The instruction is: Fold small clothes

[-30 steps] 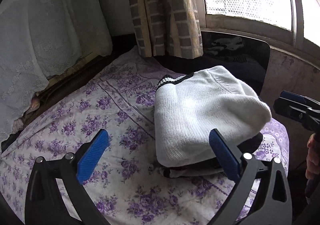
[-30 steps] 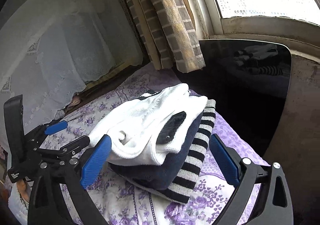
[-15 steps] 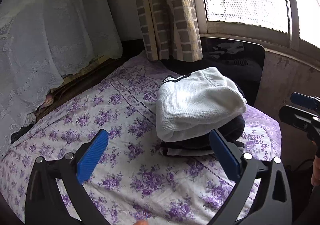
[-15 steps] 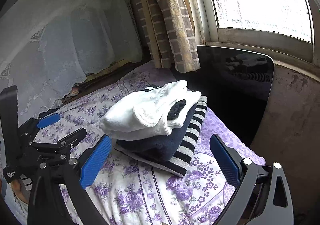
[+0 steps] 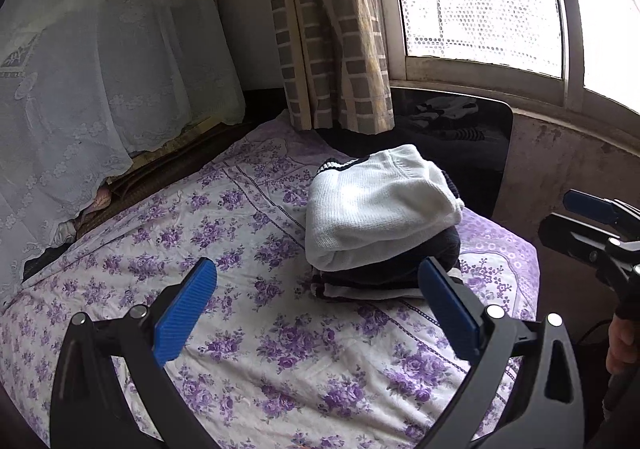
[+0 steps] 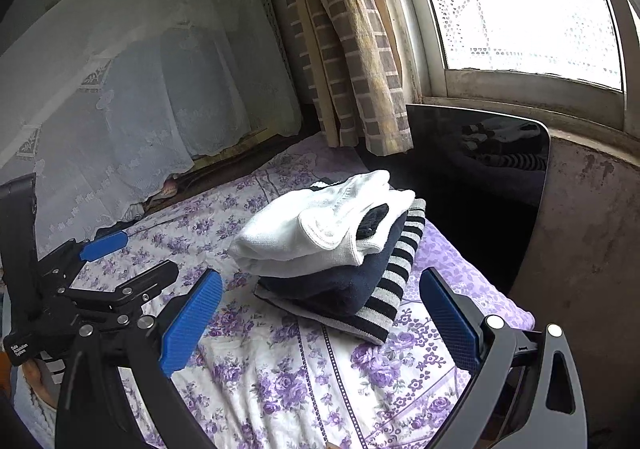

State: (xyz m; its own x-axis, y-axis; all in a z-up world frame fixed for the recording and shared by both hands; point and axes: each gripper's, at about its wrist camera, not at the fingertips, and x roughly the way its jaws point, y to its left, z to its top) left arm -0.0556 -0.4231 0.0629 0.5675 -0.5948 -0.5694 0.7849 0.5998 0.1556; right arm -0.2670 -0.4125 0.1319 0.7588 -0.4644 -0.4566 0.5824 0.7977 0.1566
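Both grippers [image 5: 316, 313] [image 6: 320, 323] drawn back from clothes stack [image 5: 380, 217]

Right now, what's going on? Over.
Left tongs open, empty. Right tongs open, empty. Clothes folded, stacked on bed. Nothing in the way.

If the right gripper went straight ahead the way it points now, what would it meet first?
Most likely the folded stack: the open right gripper points at the striped garment under the navy and white ones. Depth is unclear; aimed lower, it meets the floral sheet first.
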